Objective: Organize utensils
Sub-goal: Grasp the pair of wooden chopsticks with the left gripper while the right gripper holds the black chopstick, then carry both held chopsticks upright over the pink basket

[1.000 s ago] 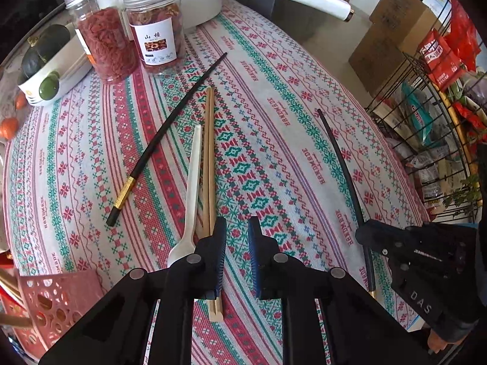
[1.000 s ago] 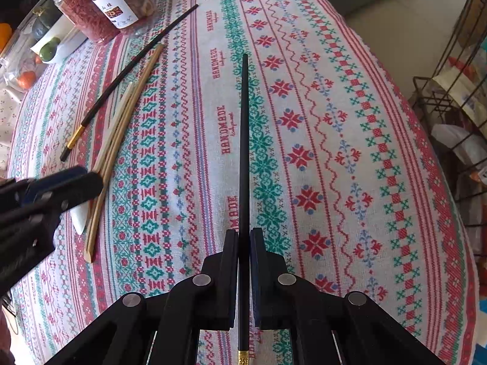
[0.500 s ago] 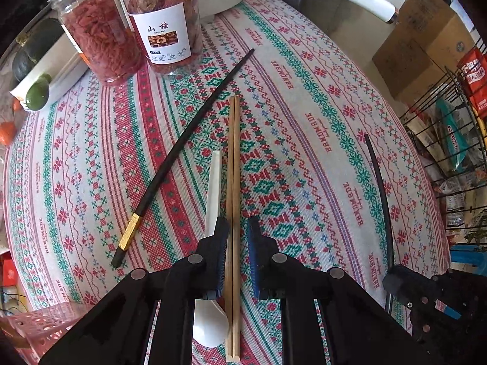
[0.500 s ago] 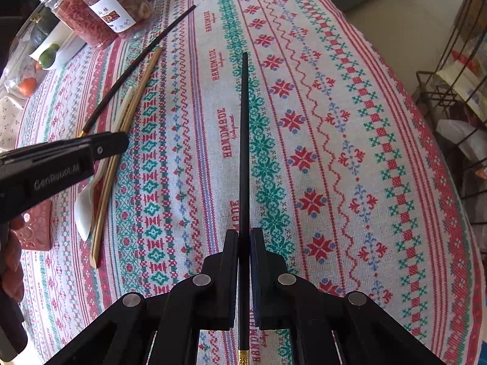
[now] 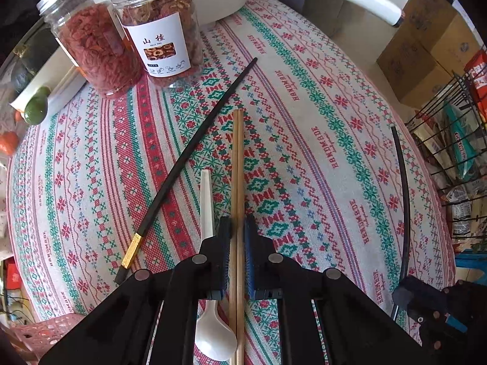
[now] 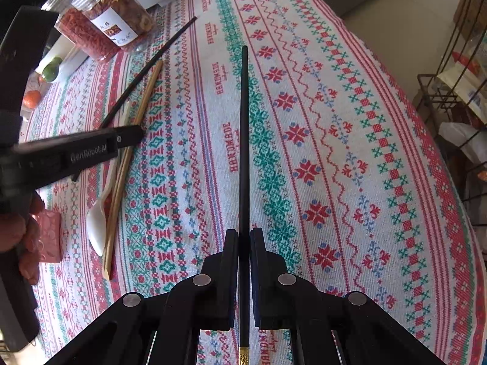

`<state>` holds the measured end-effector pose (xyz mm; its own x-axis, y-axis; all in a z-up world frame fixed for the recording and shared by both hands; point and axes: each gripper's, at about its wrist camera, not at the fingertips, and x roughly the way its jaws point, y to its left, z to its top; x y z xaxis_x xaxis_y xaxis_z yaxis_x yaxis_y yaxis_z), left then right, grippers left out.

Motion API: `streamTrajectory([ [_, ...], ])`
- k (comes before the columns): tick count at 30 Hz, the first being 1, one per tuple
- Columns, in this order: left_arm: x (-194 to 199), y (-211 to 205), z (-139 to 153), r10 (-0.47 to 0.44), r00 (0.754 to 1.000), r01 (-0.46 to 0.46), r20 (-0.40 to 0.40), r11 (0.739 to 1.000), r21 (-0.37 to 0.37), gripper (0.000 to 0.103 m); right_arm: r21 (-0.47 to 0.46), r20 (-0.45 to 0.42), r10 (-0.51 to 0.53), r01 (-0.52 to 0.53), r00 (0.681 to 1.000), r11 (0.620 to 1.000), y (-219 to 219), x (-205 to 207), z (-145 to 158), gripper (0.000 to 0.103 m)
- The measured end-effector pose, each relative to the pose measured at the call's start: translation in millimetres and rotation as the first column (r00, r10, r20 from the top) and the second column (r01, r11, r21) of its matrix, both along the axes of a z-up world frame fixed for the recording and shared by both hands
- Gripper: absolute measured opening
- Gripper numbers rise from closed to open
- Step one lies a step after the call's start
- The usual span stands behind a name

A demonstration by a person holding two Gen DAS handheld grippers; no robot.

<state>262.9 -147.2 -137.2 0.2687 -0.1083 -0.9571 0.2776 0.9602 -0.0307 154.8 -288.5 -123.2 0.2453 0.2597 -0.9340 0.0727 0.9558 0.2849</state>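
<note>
Pale wood now pinched: left gripper (image 5: 236, 232) moved in from beside the white spoon (image 5: 210, 331) and shut down on the wooden chopsticks (image 5: 237, 164), both sticks side by side between the pads, lying flat on the patterned tablecloth (image 5: 319, 152). Before, straddling spoon handle and sticks with jaws a little wider; now centred on the pair alone, spoon left just beside. Right gripper (image 6: 243, 237) unmoved, clamped hard on one black chopstick (image 6: 244, 140), tip pointing away. Second black chopstick (image 5: 194, 155) untouched, near the jars (image 5: 158, 30). Probably ready for lifting toward the pink basket (image 5: 45, 331).
</note>
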Motion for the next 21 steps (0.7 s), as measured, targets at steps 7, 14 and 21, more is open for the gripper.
streamTrajectory([
  [7,-54.6,5.5,49.7,-0.059,0.987,0.071,0.15,0.995,-0.077,0.01,0.044,0.085,-0.038,0.034,0.996,0.998,2.7,-9.3,25.0,0.005],
  [14,-120.5,34.9,96.1,-0.056,0.951,0.105,0.306,0.984,-0.147,0.009,0.1,0.203,-0.083,0.063,0.976,0.993,2.2,-37.1,62.9,0.005],
  [21,-177.9,66.7,133.4,-0.054,0.903,0.148,0.426,0.971,-0.19,0.009,0.11,0.335,-0.078,0.044,0.939,0.993,17.4,-61.2,99.2,0.005],
])
